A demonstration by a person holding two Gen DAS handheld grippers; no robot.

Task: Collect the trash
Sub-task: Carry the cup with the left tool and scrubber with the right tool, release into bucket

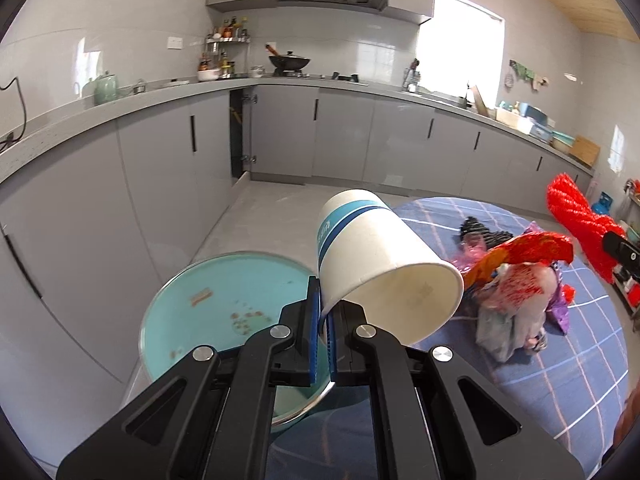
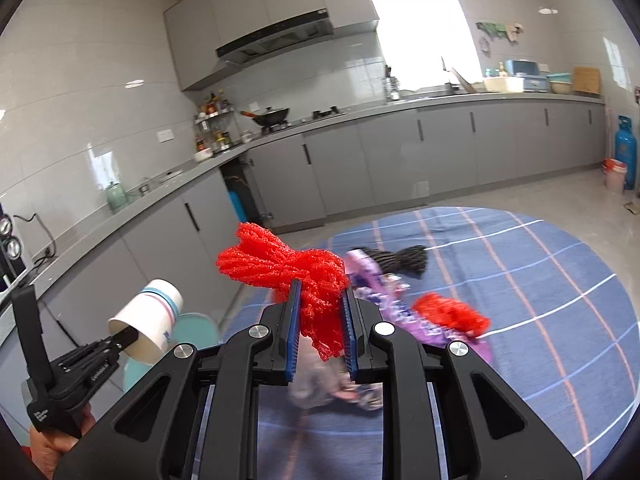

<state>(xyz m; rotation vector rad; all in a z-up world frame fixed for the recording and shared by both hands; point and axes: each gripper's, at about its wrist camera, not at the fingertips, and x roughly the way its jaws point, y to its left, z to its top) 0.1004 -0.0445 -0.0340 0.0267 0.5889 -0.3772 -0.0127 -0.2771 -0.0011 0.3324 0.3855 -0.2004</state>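
My left gripper (image 1: 322, 312) is shut on the rim of a white paper cup (image 1: 380, 264) with blue bands. The cup is tilted, its mouth turned toward me, above a teal bin (image 1: 208, 308). The right wrist view shows that cup (image 2: 148, 328) at lower left, beside the bin (image 2: 196, 330). My right gripper (image 2: 320, 304) is shut on a bunch of red foam netting (image 2: 288, 268), lifted over the table. On the blue checked tablecloth (image 2: 540, 280) lie a purple wrapper (image 2: 400, 308), another red net (image 2: 452, 312) and a black net (image 2: 400, 258).
Grey kitchen cabinets and a counter run along the far walls, with one cupboard door (image 1: 240, 136) ajar. A blue gas cylinder (image 2: 625, 148) and a small pail (image 2: 614, 174) stand on the floor at far right. A person's hand (image 2: 52, 444) holds the left gripper.
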